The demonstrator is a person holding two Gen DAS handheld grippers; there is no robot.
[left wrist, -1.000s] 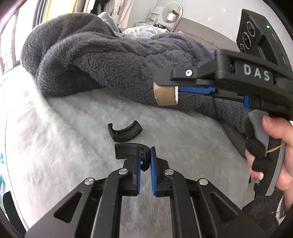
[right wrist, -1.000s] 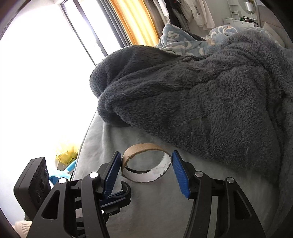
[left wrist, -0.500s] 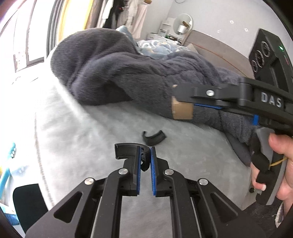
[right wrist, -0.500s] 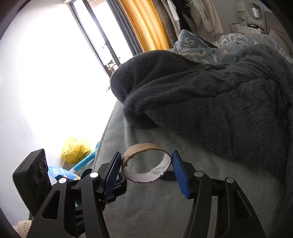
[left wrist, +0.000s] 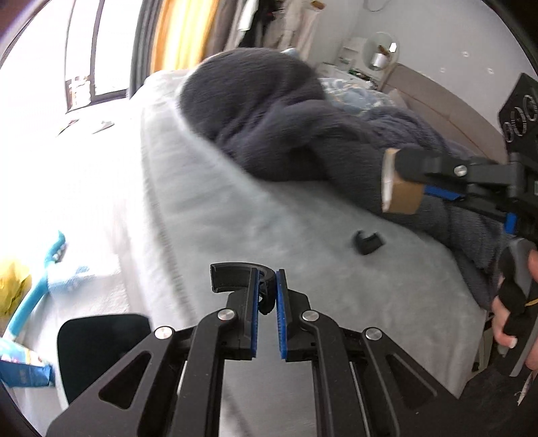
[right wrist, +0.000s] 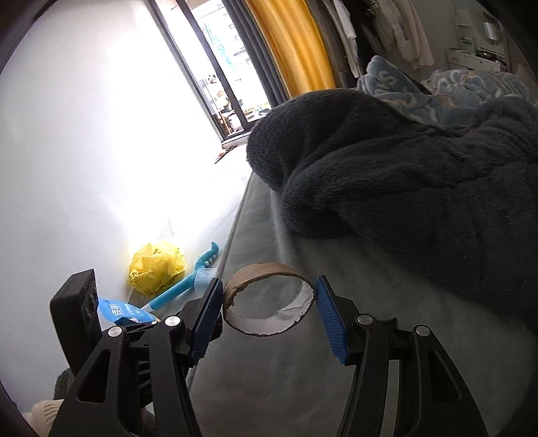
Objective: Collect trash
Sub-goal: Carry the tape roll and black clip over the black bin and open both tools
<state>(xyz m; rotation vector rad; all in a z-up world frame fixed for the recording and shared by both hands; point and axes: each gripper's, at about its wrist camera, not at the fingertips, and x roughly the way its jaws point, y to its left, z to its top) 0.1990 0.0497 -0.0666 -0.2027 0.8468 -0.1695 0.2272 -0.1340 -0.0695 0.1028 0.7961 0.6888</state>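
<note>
Two pieces of trash are being carried off the bed (left wrist: pixel 235 215).
A black curved clip (left wrist: pixel 235 277) is being clamped by the left gripper (left wrist: pixel 267 295), a cardboard ring (right wrist: pixel 269 299) by the right gripper (right wrist: pixel 269 314); another black clip (left wrist: pixel 368 242) is being left near the grey blanket (left wrist: pixel 269 117), and more litter is lying on the floor beside the bed.

Dark grey fleece blanket (right wrist: pixel 420 188) lies heaped on the far right of a pale grey bed (left wrist: pixel 269 215). Blue patterned quilt (right wrist: pixel 447 87) sits beyond it. Yellow curtain (right wrist: pixel 292 47) hangs at the far wall beside a bright window (right wrist: pixel 215 64). Pale garments (right wrist: pixel 403 30) hang to the right of the curtain. A round mirror (left wrist: pixel 381 50) stands far right above white shelves (right wrist: pixel 470 57).
</note>
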